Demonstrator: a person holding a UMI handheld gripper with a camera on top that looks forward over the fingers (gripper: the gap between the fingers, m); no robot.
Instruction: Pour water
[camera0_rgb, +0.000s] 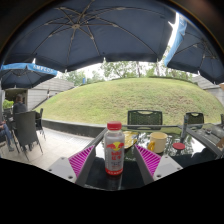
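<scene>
A small bottle (114, 148) with a red cap and a red label stands upright between the fingers (148, 160). The fingers are spread apart, with a gap on each side of the bottle. It sits on the dark bench (170, 160). Just beyond the fingers stands a yellow cup (157, 142).

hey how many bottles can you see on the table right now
1. The bottle, white-capped with a red label, stands upright on the table between the open fingers, gaps at both sides. A cup lies beyond; others may be hidden.
</scene>
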